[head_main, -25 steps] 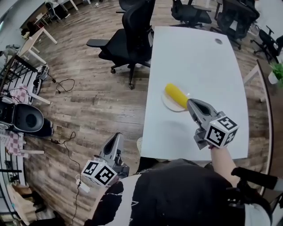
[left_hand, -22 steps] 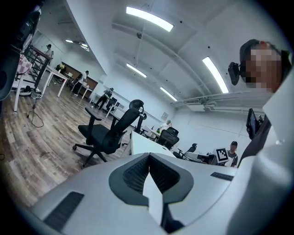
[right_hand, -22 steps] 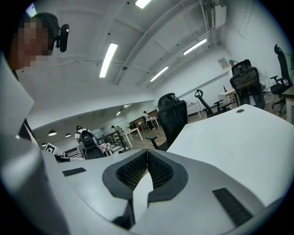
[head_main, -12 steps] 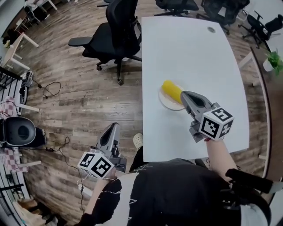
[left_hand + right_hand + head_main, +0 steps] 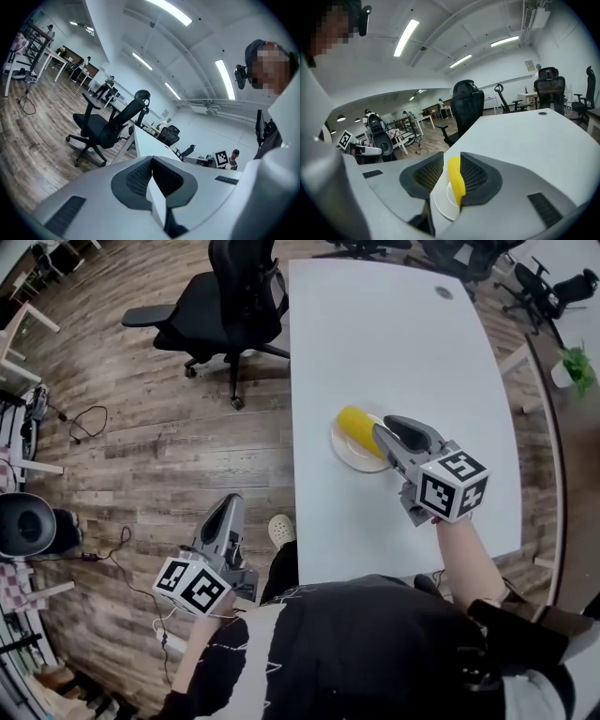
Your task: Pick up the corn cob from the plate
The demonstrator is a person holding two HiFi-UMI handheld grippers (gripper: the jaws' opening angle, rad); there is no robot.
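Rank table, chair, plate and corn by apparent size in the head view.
1. table
2. chair
3. plate and corn: look close, and the plate is partly hidden, so no firm order.

Bright, even light comes from ceiling strips overhead, and the white table glares mildly. Both gripper views bend toward dark corners. My right gripper looks soft up close.
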